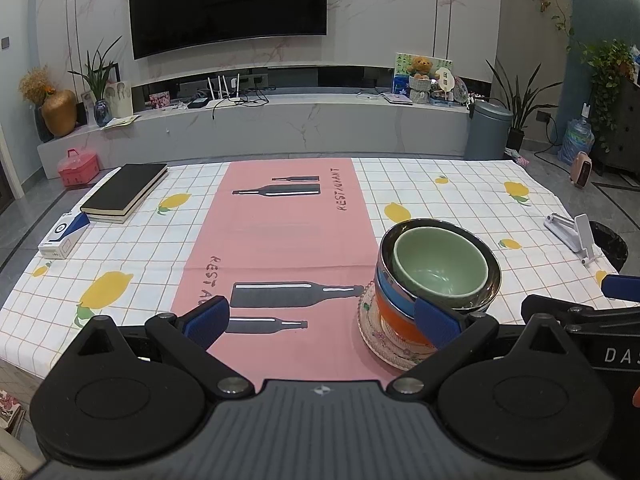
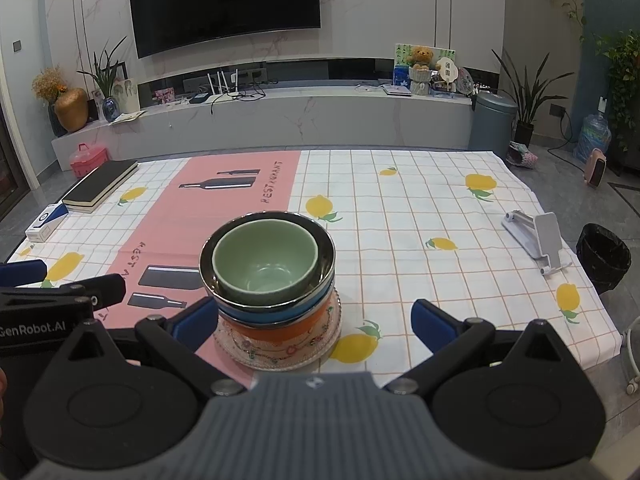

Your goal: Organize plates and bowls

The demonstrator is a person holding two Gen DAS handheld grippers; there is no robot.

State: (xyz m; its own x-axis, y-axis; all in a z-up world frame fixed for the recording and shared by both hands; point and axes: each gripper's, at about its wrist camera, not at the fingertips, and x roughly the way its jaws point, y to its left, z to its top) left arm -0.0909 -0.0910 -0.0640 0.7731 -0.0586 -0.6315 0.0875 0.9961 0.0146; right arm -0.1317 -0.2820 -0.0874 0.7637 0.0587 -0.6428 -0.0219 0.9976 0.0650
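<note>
A dark television (image 1: 228,4) fills the upper centre of both views, above a long grey marble-look console (image 1: 256,120). Below it the table carries a white checked cloth with lemons (image 2: 400,208) and a pink runner (image 1: 280,240) printed with dark bottles and the word "RESTAURANT", readable near the frame centre in the left wrist view and repeated, partly cut off, lower down. The left gripper (image 1: 324,322) spans the bottom of its own view with its blue-padded fingers spread wide and nothing between them; in the right wrist view its body enters at the lower left edge, lettered "GenRobot.AI". The right gripper (image 2: 314,324) is likewise spread wide and empty along the bottom of its view, and in the left wrist view its body at the lower right edge shows the letters "DAS". The stack of dishes stands on the cloth at centre-low in the right wrist view: a patterned glass plate (image 2: 276,354) at the base, then an orange bowl (image 2: 276,330), a blue bowl (image 2: 264,314), a shiny metal bowl (image 2: 324,256) and a green bowl (image 2: 266,258) nested on top. A black notebook (image 1: 124,192) and a blue-and-white box (image 1: 64,234) lie at the left; a white phone stand (image 2: 536,236) sits at the right.
</note>
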